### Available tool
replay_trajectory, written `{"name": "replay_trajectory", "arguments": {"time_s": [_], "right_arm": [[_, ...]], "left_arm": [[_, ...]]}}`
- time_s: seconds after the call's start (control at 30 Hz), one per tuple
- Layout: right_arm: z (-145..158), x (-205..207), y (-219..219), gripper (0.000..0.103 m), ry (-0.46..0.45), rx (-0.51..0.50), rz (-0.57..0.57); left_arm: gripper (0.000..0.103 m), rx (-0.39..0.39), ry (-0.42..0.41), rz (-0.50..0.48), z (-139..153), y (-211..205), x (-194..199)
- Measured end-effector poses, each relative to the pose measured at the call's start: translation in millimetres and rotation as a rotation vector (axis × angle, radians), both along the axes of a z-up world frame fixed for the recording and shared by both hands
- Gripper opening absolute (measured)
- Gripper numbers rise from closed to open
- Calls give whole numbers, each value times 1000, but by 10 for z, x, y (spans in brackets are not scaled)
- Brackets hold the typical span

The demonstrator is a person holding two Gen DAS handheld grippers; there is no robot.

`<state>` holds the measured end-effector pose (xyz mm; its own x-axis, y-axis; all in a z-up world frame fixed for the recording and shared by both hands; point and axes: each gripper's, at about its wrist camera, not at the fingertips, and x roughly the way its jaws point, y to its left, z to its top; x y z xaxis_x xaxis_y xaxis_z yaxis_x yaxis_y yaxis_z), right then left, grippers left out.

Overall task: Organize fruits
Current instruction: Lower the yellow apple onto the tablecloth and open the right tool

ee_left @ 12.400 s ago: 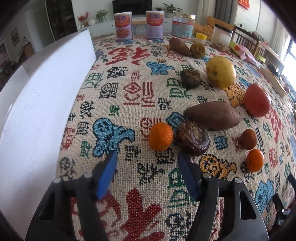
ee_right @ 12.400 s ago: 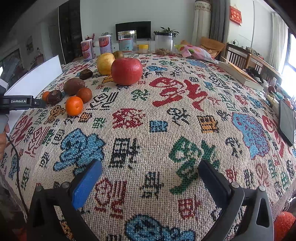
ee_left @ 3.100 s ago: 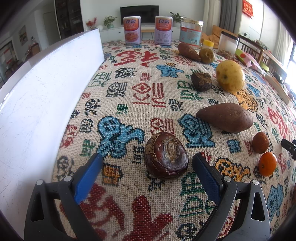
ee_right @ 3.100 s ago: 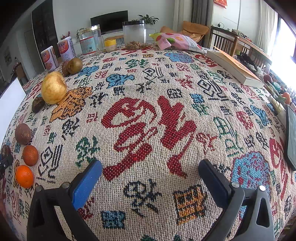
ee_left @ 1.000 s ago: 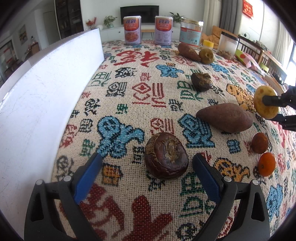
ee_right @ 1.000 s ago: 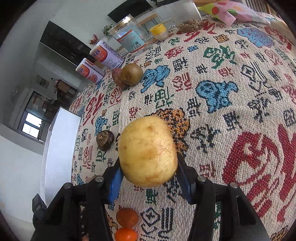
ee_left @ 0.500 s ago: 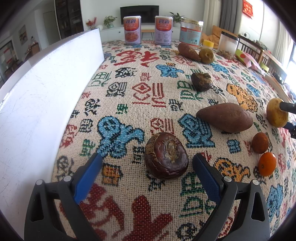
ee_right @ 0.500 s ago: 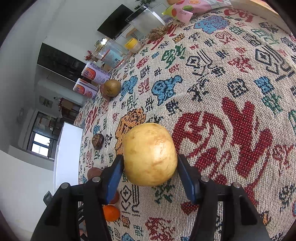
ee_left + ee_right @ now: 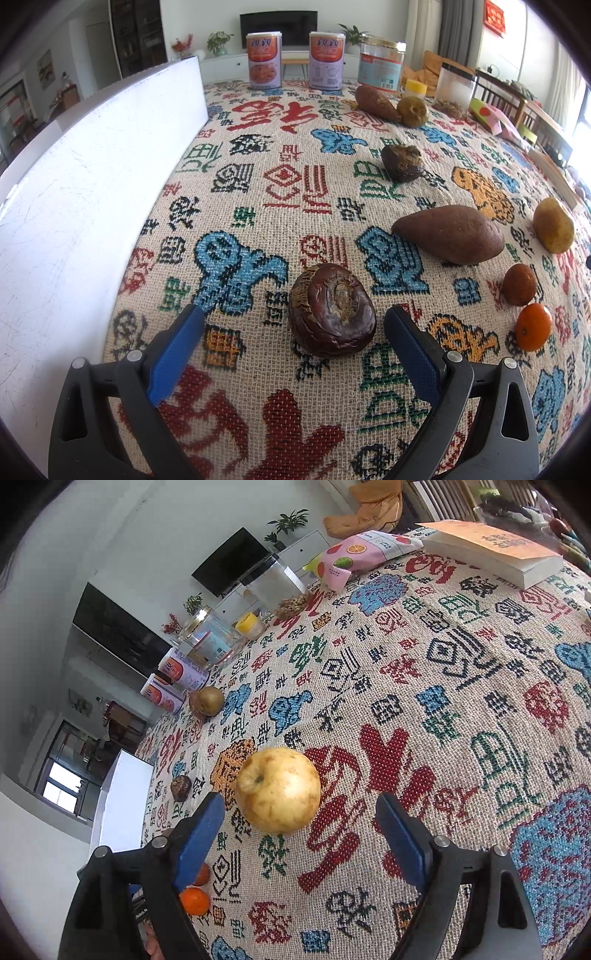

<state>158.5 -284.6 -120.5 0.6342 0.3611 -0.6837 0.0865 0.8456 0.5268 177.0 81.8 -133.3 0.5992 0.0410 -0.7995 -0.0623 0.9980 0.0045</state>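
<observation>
Pear (image 9: 277,789) rests on tablecloth (image 9: 461,709) between opening right gripper (image 9: 300,821) pads, touching neither.

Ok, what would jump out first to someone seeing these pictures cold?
The loud patterned tablecloth fills both views. In the right wrist view a yellow apple sits on it between the opening jaws of the right gripper, untouched by either. In the left wrist view a dark wrinkled fruit sits between the open left gripper.

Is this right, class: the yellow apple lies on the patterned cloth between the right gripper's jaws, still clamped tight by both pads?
Not quite. The right wrist view shows the yellow apple lying on the patterned cloth between the right gripper jaws, but the jaws are opening and neither pad touches it.
</observation>
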Motion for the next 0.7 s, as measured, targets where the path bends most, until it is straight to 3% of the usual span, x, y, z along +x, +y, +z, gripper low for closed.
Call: {"name": "replay_trajectory", "arguments": {"time_s": [0.17, 0.27, 0.47, 0.7], "right_arm": [[-106, -410, 360, 92, 15, -471, 38], [-287, -509, 555, 92, 22, -616, 92], [-384, -559, 518, 103, 26, -578, 75], [-395, -533, 531, 103, 22, -574, 76]], "left_arm": [[99, 0, 0, 0, 1, 1, 1], [99, 0, 0, 0, 2, 2, 2], [99, 0, 0, 0, 1, 0, 4], [99, 0, 0, 0, 1, 0, 5]]}}
